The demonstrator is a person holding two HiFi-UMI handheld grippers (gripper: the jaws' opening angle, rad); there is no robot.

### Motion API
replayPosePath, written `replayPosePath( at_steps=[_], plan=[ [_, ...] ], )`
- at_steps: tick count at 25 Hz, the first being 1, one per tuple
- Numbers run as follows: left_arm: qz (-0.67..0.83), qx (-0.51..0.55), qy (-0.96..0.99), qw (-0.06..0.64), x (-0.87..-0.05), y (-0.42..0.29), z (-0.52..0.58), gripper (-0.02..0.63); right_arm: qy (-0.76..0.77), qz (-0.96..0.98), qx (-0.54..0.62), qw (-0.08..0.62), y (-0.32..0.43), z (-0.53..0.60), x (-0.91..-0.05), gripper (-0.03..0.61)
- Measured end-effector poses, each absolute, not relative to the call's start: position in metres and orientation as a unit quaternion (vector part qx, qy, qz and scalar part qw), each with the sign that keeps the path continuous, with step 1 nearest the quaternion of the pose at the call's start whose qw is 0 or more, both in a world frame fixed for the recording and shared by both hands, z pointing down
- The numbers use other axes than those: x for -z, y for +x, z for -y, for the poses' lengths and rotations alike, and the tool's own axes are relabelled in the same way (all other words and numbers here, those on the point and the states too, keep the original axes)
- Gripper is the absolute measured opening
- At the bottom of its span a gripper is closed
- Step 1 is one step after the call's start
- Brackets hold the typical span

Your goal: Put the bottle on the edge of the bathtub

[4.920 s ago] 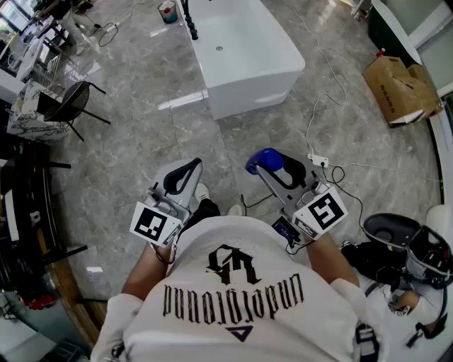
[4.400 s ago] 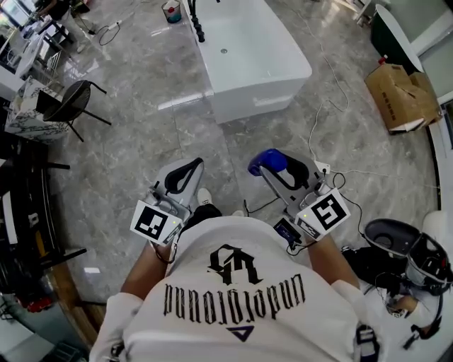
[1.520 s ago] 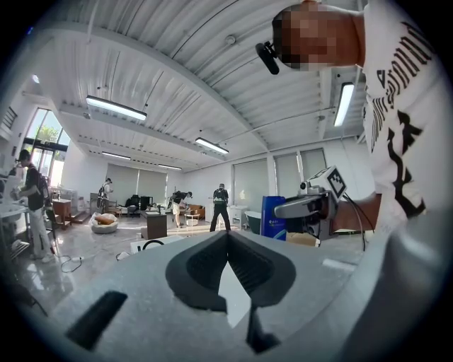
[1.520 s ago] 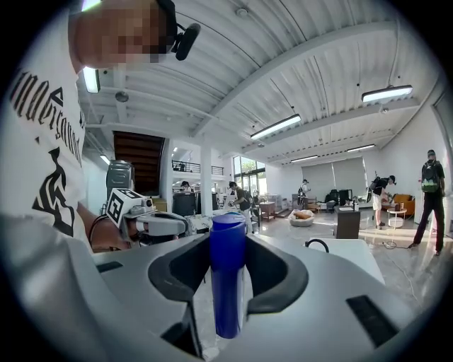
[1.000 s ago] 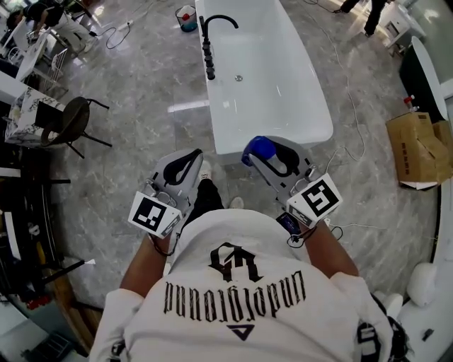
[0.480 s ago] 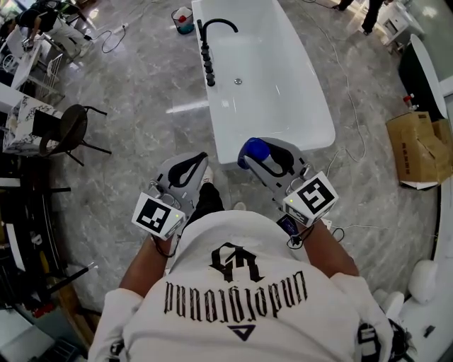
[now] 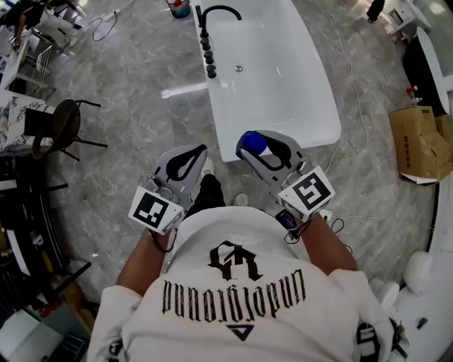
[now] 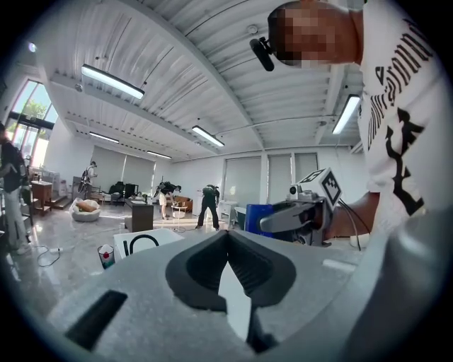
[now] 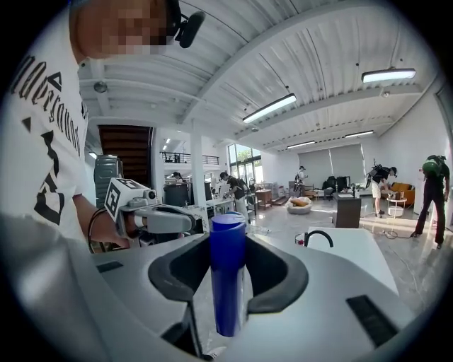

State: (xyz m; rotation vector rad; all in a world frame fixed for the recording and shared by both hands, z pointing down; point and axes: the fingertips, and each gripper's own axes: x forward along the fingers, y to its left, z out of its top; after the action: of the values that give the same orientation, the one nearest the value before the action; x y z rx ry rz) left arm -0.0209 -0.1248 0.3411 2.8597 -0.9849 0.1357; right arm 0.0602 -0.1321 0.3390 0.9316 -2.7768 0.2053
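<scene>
Right gripper view: blue bottle (image 9: pixel 228 272) upright between the jaws

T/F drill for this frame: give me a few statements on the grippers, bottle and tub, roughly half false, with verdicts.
1. The right gripper has its jaws closed on a blue bottle. True.
2. The bottle stands on the rim of the bathtub. False: it is held upright in the right gripper's jaws, not set down.
3. The left gripper carries a second bottle. False: its jaws are together with nothing between them.
4. The black faucet is at the tub's far end from the person. True.
5. A cardboard box sits on the floor to the right of the tub in the head view. True.
</scene>
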Motion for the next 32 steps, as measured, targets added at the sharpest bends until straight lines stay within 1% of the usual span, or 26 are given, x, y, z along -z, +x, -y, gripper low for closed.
replayPosePath(
  at_steps=[9, 15, 32],
  plan=[
    [0.323, -0.055, 0.942, 0.078, -0.372, -0.036, 0.168, 0.014, 0.312, 0.937, -0.091, 0.129, 0.042, 0.174, -0.380, 0.155],
    [0.322, -0.067, 0.938, 0.107, -0.405, -0.046, 0.191, 0.014, 0.321, 0.928, -0.115, 0.150, 0.032, 0.197, -0.422, 0.155],
    [0.301, -0.100, 0.937, 0.147, -0.503, -0.046, 0.247, 0.014, 0.326, 0.911, -0.154, 0.200, 0.024, 0.248, -0.529, 0.155]
  ],
)
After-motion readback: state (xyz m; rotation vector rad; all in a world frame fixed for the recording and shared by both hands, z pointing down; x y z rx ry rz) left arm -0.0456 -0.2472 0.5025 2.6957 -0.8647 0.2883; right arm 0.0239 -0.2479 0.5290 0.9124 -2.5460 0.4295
